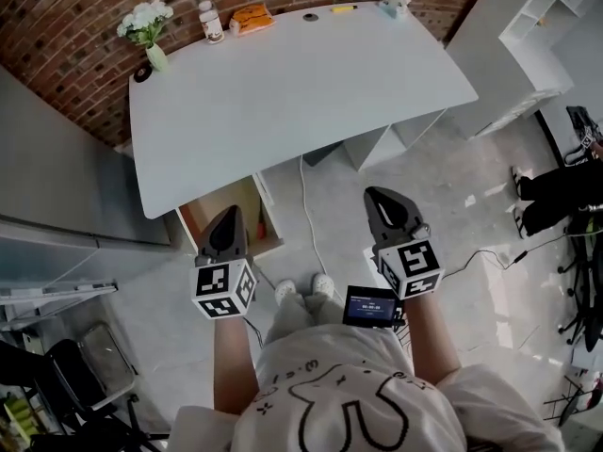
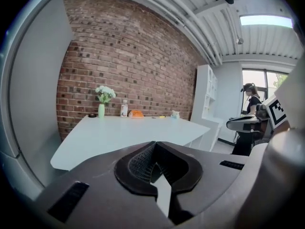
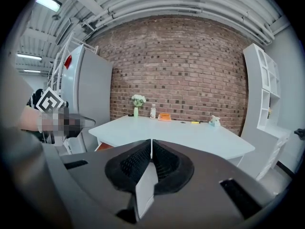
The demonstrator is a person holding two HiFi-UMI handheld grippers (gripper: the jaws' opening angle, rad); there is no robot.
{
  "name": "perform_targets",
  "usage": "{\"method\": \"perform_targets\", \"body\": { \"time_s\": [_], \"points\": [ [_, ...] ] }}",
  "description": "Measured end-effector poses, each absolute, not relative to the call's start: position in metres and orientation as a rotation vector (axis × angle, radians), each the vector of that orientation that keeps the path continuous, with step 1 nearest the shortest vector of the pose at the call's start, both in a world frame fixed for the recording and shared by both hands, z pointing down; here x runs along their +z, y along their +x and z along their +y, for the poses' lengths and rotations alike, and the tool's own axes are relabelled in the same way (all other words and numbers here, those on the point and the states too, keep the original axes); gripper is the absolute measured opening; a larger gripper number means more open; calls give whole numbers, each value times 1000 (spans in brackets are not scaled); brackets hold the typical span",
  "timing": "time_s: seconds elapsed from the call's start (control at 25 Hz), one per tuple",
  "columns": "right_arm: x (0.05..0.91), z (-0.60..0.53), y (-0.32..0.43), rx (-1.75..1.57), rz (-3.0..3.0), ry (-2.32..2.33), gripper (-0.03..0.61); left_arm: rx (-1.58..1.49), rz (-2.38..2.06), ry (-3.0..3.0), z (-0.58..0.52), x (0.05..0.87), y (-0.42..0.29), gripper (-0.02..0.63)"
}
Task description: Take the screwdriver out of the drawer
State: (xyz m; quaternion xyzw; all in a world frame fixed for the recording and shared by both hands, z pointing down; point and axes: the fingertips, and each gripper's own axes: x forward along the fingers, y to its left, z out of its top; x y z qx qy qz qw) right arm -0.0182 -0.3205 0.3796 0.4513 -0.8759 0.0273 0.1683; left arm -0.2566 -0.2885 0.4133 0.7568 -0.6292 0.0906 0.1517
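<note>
Under the near left edge of the white table (image 1: 301, 92) a drawer (image 1: 268, 213) with brown inner walls stands pulled out. A thin red-orange thing (image 1: 261, 226) lies at its right side; I cannot tell whether it is the screwdriver. My left gripper (image 1: 230, 212) hangs over the drawer's opening, shut and empty, and hides much of the inside. My right gripper (image 1: 378, 194) is over the floor to the drawer's right, also shut and empty. The left gripper view shows its gripper (image 2: 154, 144) closed below the table edge. The right gripper view shows its gripper (image 3: 151, 142) closed, with the drawer (image 3: 102, 147) low at the left.
At the table's far edge stand a vase of white flowers (image 1: 146, 26), a bottle (image 1: 210, 22), an orange packet (image 1: 252, 19) and a yellow thing (image 1: 342, 8). A grey cabinet (image 1: 57, 186) stands left, white shelving (image 1: 546, 26) right. A cable (image 1: 306, 215) runs over the floor.
</note>
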Motion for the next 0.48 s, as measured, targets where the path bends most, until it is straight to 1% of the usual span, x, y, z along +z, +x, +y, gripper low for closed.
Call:
{"method": "perform_targets", "body": {
  "time_s": [0.16, 0.48],
  "points": [
    [406, -321, -16, 162, -2466, 1279, 21, 300, -1751, 2148, -287, 441, -254, 12],
    [456, -321, -24, 182, -2456, 1160, 21, 337, -1741, 2087, -300, 500, -266, 12]
  ]
}}
